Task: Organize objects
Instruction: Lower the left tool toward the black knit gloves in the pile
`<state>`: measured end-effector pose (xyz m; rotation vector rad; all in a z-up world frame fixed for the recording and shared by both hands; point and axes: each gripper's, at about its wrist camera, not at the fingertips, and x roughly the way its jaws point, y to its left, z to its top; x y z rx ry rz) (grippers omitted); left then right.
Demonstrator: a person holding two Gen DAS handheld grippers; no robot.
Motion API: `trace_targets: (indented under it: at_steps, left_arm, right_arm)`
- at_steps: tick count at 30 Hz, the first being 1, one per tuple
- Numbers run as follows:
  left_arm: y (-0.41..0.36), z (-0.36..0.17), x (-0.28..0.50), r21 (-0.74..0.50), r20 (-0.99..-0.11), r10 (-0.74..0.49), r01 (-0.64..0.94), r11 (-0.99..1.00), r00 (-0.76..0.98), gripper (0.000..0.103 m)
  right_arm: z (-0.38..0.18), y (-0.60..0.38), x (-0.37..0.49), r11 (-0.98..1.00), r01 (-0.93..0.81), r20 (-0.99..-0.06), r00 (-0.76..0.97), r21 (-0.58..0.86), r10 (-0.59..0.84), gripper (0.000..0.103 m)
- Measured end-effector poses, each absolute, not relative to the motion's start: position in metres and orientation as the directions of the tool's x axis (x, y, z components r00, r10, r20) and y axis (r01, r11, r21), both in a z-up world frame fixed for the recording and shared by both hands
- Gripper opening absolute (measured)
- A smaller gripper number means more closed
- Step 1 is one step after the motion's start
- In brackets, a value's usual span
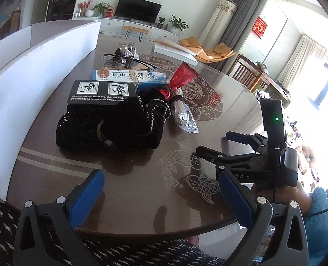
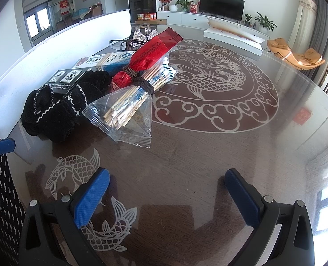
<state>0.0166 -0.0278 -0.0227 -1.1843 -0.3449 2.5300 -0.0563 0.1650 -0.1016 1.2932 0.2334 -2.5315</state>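
Note:
A pile sits on the round glass-topped table [image 1: 128,184] beside a white board. It holds a black knit bundle [image 1: 110,126] [image 2: 51,108], a black box [image 1: 102,93] [image 2: 68,78], a blue-and-white box [image 1: 128,77] [image 2: 106,63], a tied red packet [image 1: 182,77] [image 2: 150,51], wooden sticks in clear wrap [image 1: 182,110] [image 2: 128,108] and glasses [image 1: 128,61] [image 2: 119,43]. My left gripper [image 1: 164,190] is open and empty near the table's front edge, short of the knit bundle. My right gripper [image 2: 167,188] [image 1: 212,143] is open and empty, to the right of the pile.
A tall white board [image 1: 31,77] [image 2: 53,51] walls off the left side of the table. A flat white box [image 1: 175,51] [image 2: 232,35] lies at the far edge. A shiny bow ornament [image 1: 126,52] [image 2: 144,33] stands behind the glasses. A wooden chair [image 1: 246,71] is at the right.

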Motion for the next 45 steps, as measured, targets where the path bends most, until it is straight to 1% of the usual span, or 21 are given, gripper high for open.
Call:
trace_targets:
  at_steps: [3,6,7,9,12,13,15,17,19,21,22,25,29,31,33,35,38,40,45]
  left_arm:
    - [-0.046,-0.017,0.011,-0.359,-0.681,0.336,-0.102,-0.928,-0.651,0.103]
    - [-0.058,-0.006,-0.011,-0.391,-0.663,0.305,-0.031,-0.920,-0.684,0.103]
    - [-0.059,-0.003,-0.020,-0.386,-0.667,0.272,0.010,-0.922,-0.694,0.103]
    - [-0.062,-0.003,-0.043,-0.349,-0.700,0.172,0.122,-0.929,-0.693,0.103]
    - [-0.059,-0.021,-0.063,-0.198,-0.780,0.008,0.236,-0.951,-0.625,0.103]
    - [-0.059,-0.029,-0.063,-0.171,-0.799,-0.013,0.249,-0.953,-0.601,0.103]
    - [-0.063,-0.040,-0.050,-0.167,-0.823,-0.010,0.259,-0.951,-0.569,0.103]
    - [-0.066,-0.037,-0.029,-0.156,-0.822,-0.019,0.257,-0.954,-0.568,0.103]
    - [-0.067,-0.030,-0.009,-0.097,-0.817,-0.072,0.260,-0.961,-0.573,0.103]
    - [-0.069,-0.024,0.002,-0.066,-0.812,-0.103,0.265,-0.962,-0.575,0.103]
    - [-0.071,-0.022,0.005,-0.079,-0.812,-0.094,0.268,-0.960,-0.576,0.103]
    - [-0.076,-0.018,0.002,-0.182,-0.801,-0.018,0.272,-0.945,-0.598,0.103]
    - [-0.068,-0.029,-0.022,-0.278,-0.812,0.075,0.270,-0.922,-0.578,0.103]
    - [-0.057,-0.036,-0.041,-0.318,-0.809,0.154,0.202,-0.926,-0.567,0.103]
    - [-0.041,-0.045,-0.065,-0.368,-0.807,0.271,0.087,-0.926,-0.525,0.103]
    - [-0.037,-0.046,-0.077,-0.388,-0.797,0.318,0.031,-0.921,-0.514,0.103]
    - [-0.052,-0.042,-0.070,-0.409,-0.790,0.312,0.075,-0.909,-0.528,0.103]
    - [-0.067,-0.045,-0.059,-0.389,-0.812,0.263,0.147,-0.910,-0.520,0.103]
    - [-0.083,-0.040,-0.029,-0.314,-0.833,0.162,0.212,-0.925,-0.528,0.103]
  right_arm:
    - [-0.102,0.165,-0.056,-0.946,0.325,-0.812,-0.556,-0.014,-0.180,0.103]
    - [-0.101,0.165,-0.056,-0.946,0.322,-0.811,-0.557,-0.014,-0.178,0.103]
    - [-0.101,0.165,-0.056,-0.946,0.323,-0.811,-0.557,-0.014,-0.178,0.103]
    - [-0.101,0.165,-0.056,-0.946,0.323,-0.811,-0.557,-0.014,-0.178,0.103]
    - [-0.101,0.165,-0.056,-0.946,0.323,-0.811,-0.557,-0.014,-0.178,0.103]
    - [-0.101,0.165,-0.056,-0.946,0.323,-0.811,-0.557,-0.014,-0.178,0.103]
    - [-0.101,0.165,-0.056,-0.946,0.323,-0.811,-0.557,-0.014,-0.178,0.103]
    - [-0.102,0.165,-0.057,-0.946,0.323,-0.811,-0.557,-0.014,-0.178,0.103]
    - [-0.102,0.165,-0.057,-0.946,0.322,-0.811,-0.558,-0.014,-0.178,0.103]
    - [-0.101,0.165,-0.056,-0.947,0.321,-0.810,-0.559,-0.015,-0.177,0.103]
    - [-0.101,0.166,-0.056,-0.947,0.320,-0.810,-0.559,-0.015,-0.176,0.103]
    - [-0.101,0.166,-0.057,-0.948,0.319,-0.810,-0.560,-0.015,-0.175,0.103]
    - [-0.101,0.166,-0.057,-0.948,0.319,-0.810,-0.560,-0.015,-0.175,0.103]
    - [-0.101,0.166,-0.057,-0.948,0.319,-0.810,-0.560,-0.015,-0.175,0.103]
    - [-0.101,0.166,-0.057,-0.948,0.319,-0.810,-0.560,-0.015,-0.175,0.103]
    - [-0.101,0.166,-0.057,-0.948,0.319,-0.810,-0.560,-0.015,-0.176,0.103]
    - [-0.101,0.166,-0.057,-0.948,0.319,-0.809,-0.561,-0.015,-0.176,0.103]
    - [-0.101,0.166,-0.057,-0.948,0.318,-0.809,-0.561,-0.015,-0.175,0.103]
    - [-0.102,0.166,-0.058,-0.950,0.313,-0.807,-0.565,-0.017,-0.172,0.103]
